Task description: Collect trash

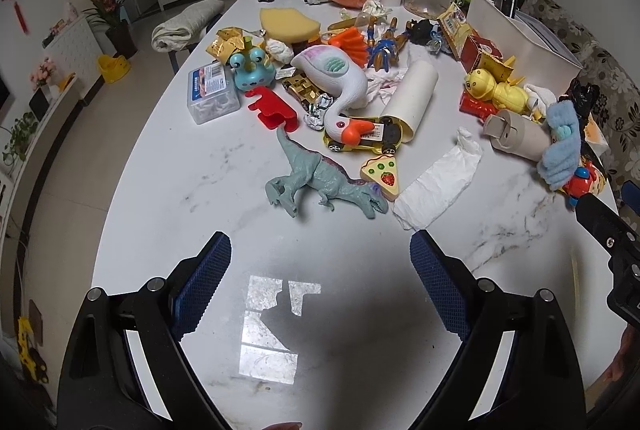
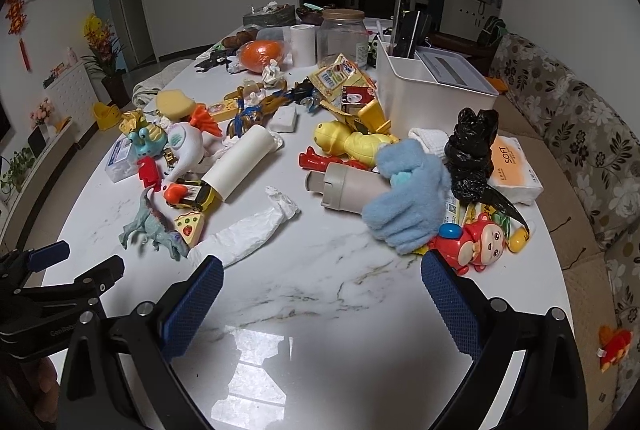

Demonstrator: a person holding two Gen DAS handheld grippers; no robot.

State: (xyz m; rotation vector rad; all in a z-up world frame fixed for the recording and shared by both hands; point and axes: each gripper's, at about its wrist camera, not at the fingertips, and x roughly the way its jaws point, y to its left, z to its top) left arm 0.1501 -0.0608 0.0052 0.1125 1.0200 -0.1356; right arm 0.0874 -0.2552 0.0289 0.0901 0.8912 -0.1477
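Note:
A crumpled white tissue [image 1: 438, 182] lies on the white marble table [image 1: 200, 166], just beyond my left gripper [image 1: 320, 254], which is open and empty above the bare near end. The tissue also shows in the right wrist view [image 2: 248, 236], left of my right gripper [image 2: 320, 276], open and empty. More trash lies in the pile: silver foil [image 1: 318, 110], crumpled tissue [image 1: 384, 86], a gold wrapper [image 1: 226, 42], a yellow snack packet [image 2: 336, 74], a black plastic bag [image 2: 472, 154]. A white bin [image 2: 428, 90] stands at the back right.
Toys crowd the middle: a grey dinosaur [image 1: 320, 182], flamingo [image 1: 340, 82], yellow car [image 1: 368, 140], paper roll [image 1: 412, 94], blue plush glove [image 2: 408, 198], red monkey toy [image 2: 472, 246], beige bottle [image 2: 352, 190], glass jar [image 2: 342, 36]. A sofa [image 2: 580, 134] runs along the right.

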